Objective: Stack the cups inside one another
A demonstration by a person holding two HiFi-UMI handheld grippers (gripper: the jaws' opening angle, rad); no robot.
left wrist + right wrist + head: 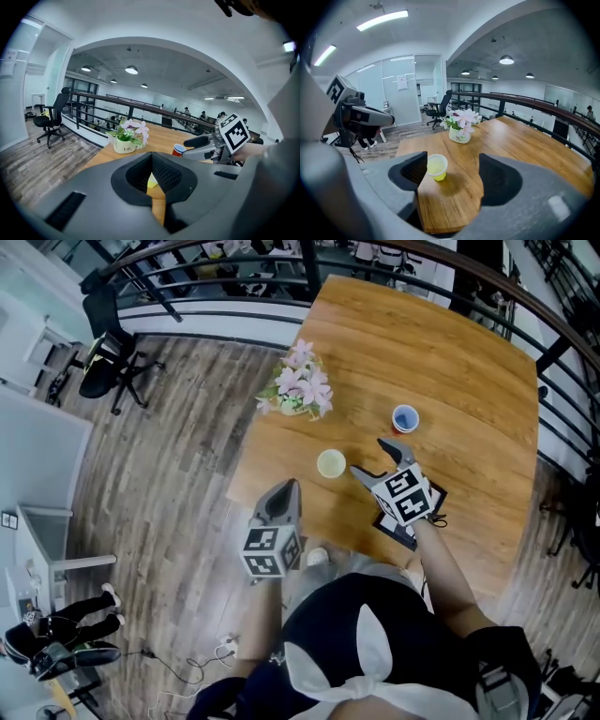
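Observation:
A yellow cup (331, 463) stands upright on the wooden table (469, 362), near its front left part. A red cup with a blue inside (405, 418) stands further back to the right. My right gripper (367, 456) is open just right of the yellow cup, and nothing is between its fingers. In the right gripper view the yellow cup (437, 167) sits just ahead of the left jaw of the right gripper (452, 176). My left gripper (286, 488) is shut and empty at the table's front edge, short of the yellow cup (152, 180); the red cup (178, 150) shows beyond.
A white pot of pink flowers (300, 390) stands at the table's left edge behind the cups. A dark flat object (398, 526) lies under my right gripper's body. A railing (234, 310) runs behind the table; an office chair (108, 357) stands on the floor at left.

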